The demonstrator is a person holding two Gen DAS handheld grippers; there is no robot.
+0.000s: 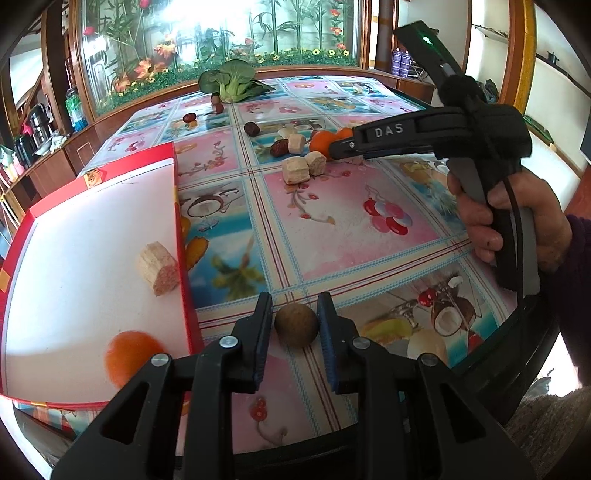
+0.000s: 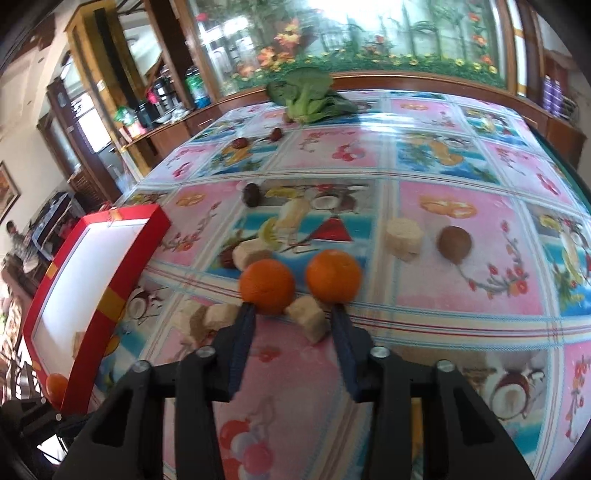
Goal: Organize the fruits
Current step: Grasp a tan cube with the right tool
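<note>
A leafy green vegetable (image 1: 231, 83) lies at the far edge of the fruit-patterned tablecloth (image 1: 351, 221), before a flowered glass panel (image 1: 221, 33)

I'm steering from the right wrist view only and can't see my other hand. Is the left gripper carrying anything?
Observer: Yes. The left gripper is closed on a round brown fruit, its pads against both sides.
Operator: I only glimpse the inside of the red box. What is in it?
Observer: One orange near the front, and one beige chunk close to the wall facing the fruit.
</note>
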